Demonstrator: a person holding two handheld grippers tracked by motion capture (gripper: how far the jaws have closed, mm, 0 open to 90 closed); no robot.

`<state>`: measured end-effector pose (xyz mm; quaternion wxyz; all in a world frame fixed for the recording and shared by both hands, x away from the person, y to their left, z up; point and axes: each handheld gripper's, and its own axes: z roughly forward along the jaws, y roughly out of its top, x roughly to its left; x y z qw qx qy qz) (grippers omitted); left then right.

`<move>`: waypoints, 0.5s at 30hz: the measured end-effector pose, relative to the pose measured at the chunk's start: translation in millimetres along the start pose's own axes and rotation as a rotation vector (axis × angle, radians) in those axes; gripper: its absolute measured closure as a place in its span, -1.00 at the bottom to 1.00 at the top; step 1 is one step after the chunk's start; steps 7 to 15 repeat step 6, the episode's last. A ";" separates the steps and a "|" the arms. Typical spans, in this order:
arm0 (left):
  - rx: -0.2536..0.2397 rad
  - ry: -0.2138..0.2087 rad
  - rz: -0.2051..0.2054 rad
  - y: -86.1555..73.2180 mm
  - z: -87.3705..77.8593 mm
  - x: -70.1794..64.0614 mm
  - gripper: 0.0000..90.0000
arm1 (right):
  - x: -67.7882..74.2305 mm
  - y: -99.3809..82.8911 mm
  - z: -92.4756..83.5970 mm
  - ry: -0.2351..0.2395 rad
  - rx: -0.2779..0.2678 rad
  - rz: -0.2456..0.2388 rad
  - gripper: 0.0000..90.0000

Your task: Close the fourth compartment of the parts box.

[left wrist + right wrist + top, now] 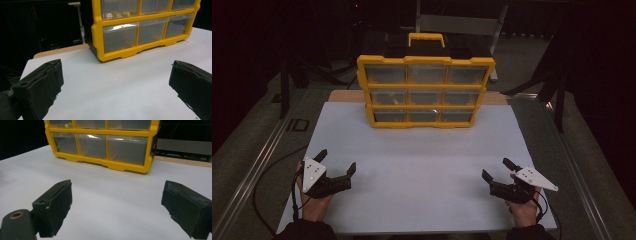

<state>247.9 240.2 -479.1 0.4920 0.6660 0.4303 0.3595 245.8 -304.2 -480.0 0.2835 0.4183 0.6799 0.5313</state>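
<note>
Yellow-framed plastic drawer cabinet (426, 91) | rigid, likely light, clear drawers slick | grip top handle (426, 39) | left gripper (337, 162), right gripper (497, 167) jaws apart, empty

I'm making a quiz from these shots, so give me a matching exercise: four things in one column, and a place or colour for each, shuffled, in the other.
1. organizer
2. left gripper
3. right gripper
4. board

a. white, under everything
b. near right corner, jaws open
c. yellow frame, far middle
d. near left corner, jaws open

Pairs: 1-c, 2-d, 3-b, 4-a
</note>
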 end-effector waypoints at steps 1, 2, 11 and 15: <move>0.001 -0.002 -0.001 -0.3 0.4 -0.1 -0.99 | -0.5 -0.5 -0.8 0.005 -0.003 0.001 -0.78; 0.001 -0.001 -0.001 -0.3 0.4 -0.4 -0.99 | -1.1 -0.9 -1.5 0.004 -0.001 0.002 -0.78; 0.001 0.002 0.000 -0.3 0.2 -0.5 -0.99 | -1.4 -1.6 -1.8 0.007 0.003 0.003 -0.78; 0.001 0.002 0.000 -0.3 0.2 -0.5 -0.99 | -1.4 -1.6 -1.8 0.007 0.003 0.003 -0.78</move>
